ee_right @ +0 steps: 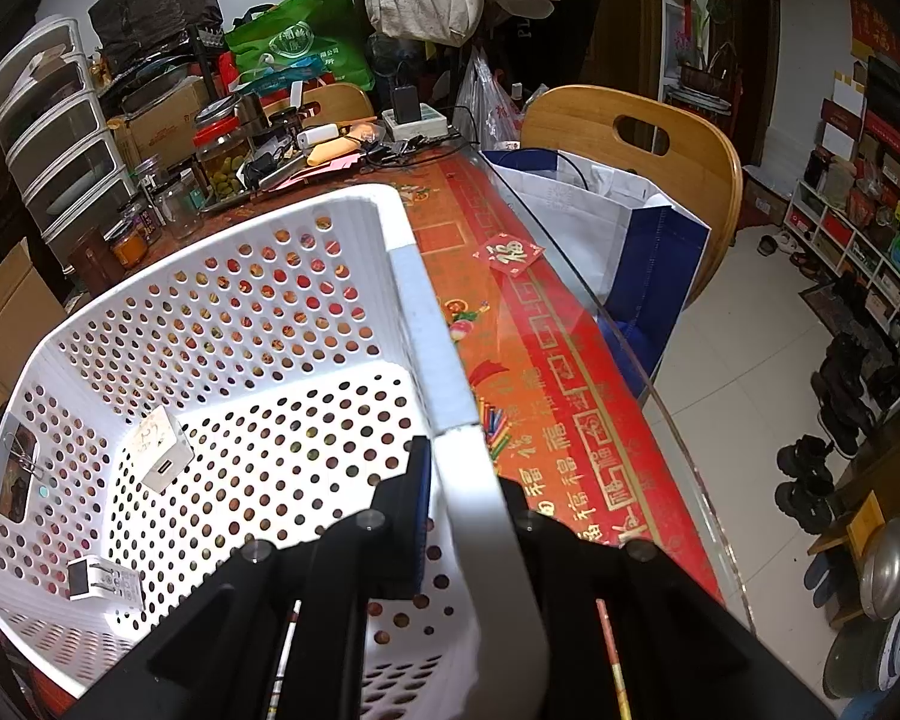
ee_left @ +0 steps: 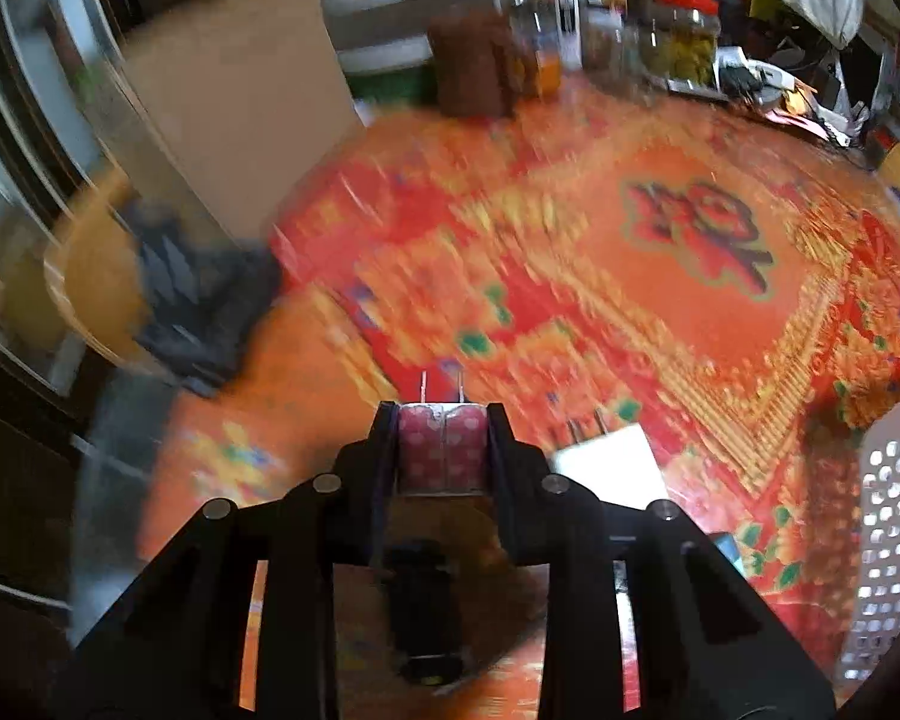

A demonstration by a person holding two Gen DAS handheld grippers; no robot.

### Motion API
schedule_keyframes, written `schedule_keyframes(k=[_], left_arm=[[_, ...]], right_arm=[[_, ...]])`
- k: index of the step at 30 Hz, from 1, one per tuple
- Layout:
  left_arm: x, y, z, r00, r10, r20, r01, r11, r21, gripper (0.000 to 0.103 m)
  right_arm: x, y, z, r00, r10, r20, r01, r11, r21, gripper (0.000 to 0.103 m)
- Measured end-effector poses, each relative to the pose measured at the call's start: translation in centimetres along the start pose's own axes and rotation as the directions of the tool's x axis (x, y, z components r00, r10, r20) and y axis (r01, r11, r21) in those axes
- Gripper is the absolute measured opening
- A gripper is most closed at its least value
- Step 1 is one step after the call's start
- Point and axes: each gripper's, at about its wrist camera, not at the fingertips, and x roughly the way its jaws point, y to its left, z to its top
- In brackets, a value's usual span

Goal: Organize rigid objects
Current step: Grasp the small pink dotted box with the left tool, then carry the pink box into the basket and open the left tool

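Observation:
My left gripper (ee_left: 443,417) is shut on a pink dotted charger plug (ee_left: 444,456), its two metal prongs pointing away from me, above the red patterned tablecloth (ee_left: 660,312). A white charger (ee_left: 612,468) lies on the cloth just right of the fingers. The white perforated basket (ee_left: 894,516) shows at the right edge. In the right wrist view my right gripper (ee_right: 467,471) is shut on the basket's rim (ee_right: 414,300), one finger inside and one outside. Two white chargers (ee_right: 159,450) (ee_right: 105,585) lie on the basket floor.
Glass jars (ee_left: 684,30) and clutter crowd the table's far end. A cardboard sheet (ee_left: 234,120) and a wooden chair with dark cloth (ee_left: 90,288) stand left. Another wooden chair (ee_right: 630,144) with a white-blue bag (ee_right: 600,210) sits beyond the glass table edge (ee_right: 630,360).

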Motion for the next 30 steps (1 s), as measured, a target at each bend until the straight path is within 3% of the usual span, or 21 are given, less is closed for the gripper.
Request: schedule_keyframes(k=[5, 8, 15, 22, 30], left_arm=[[-5.4, -1.2, 0.4, 0.978, 0.143, 0.155, -0.152, 0.987, 0.052, 0.026], [-8.0, -1.9, 0.2, 0.969, 0.141, 0.201, -0.158, 0.985, 0.070, 0.026], [-16.2, -7.1, -1.4, 0.954, 0.013, 0.301, -0.071, 0.981, 0.181, 0.026], [-22.2, -13.5, -2.7, 0.938, -0.100, 0.331, 0.002, 0.959, 0.284, 0.026], [-23.5, -21.8, -4.5, 0.947, -0.202, 0.251, 0.083, 0.906, 0.416, 0.026]], right_arm=[[0.0, 0.0, 0.0, 1.000, 0.000, 0.001, 0.000, 1.000, 0.000, 0.010], [0.0, 0.1, 0.1, 1.000, 0.001, 0.001, -0.001, 1.000, 0.001, 0.010], [0.0, 0.1, 0.2, 1.000, 0.002, 0.001, -0.002, 1.000, -0.001, 0.010], [0.0, 0.1, 0.3, 1.000, 0.006, 0.002, -0.006, 1.000, 0.002, 0.010], [0.0, 0.1, 0.2, 1.000, 0.004, 0.002, -0.004, 1.000, -0.002, 0.010]])
